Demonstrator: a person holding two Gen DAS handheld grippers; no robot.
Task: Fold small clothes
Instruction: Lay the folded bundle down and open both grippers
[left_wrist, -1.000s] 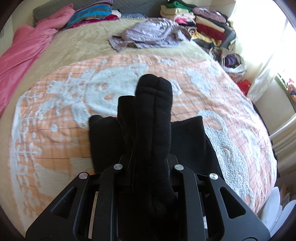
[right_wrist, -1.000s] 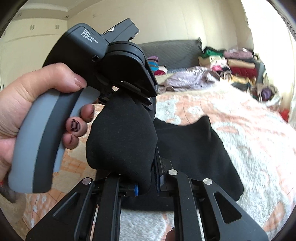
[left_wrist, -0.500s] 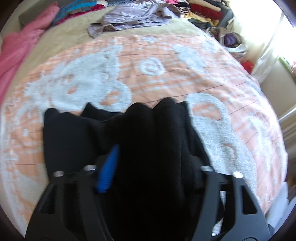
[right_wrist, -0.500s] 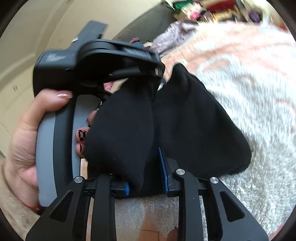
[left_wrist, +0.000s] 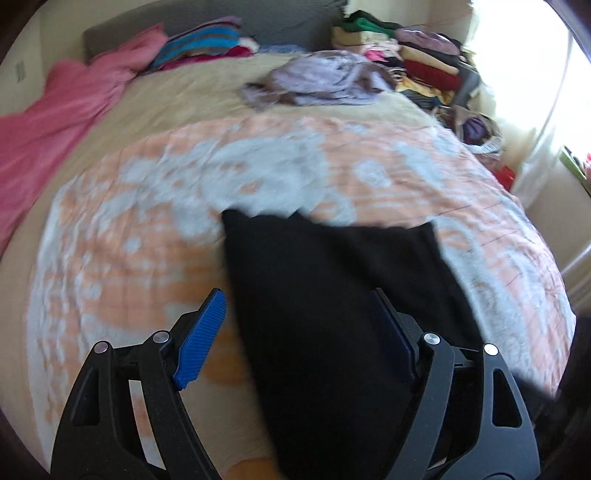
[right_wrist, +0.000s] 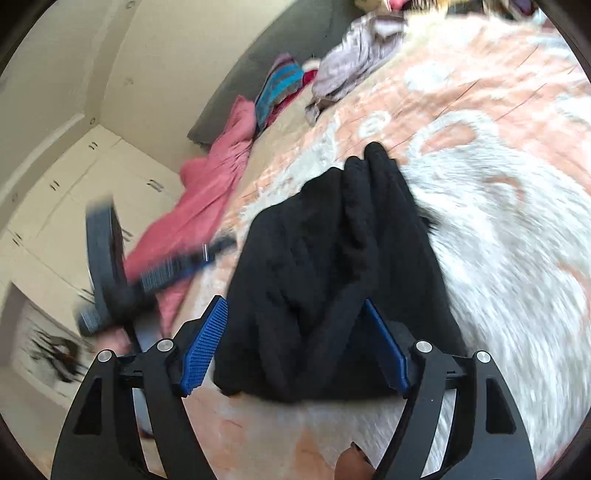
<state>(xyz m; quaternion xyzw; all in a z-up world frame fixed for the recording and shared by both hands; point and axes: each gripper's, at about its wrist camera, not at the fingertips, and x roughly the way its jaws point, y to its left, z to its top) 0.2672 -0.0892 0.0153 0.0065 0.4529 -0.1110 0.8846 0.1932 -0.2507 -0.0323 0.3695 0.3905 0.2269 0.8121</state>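
Both my grippers, left (left_wrist: 295, 332) and right (right_wrist: 295, 343), gape wide above the black garment (right_wrist: 332, 258) on the bedspread (right_wrist: 498, 221).

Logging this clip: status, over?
Left gripper open. Right gripper open. Black garment released, lying bunched on the bedspread. Nothing in the way.

We can't resolve the left claw (right_wrist: 159, 280) in the right wrist view, it's a motion-blurred streak. The black garment (left_wrist: 332, 325) runs off the bottom edge and hides the bed (left_wrist: 129, 229) beneath; the far clothes stack (left_wrist: 417, 62) is too smeared to tell.
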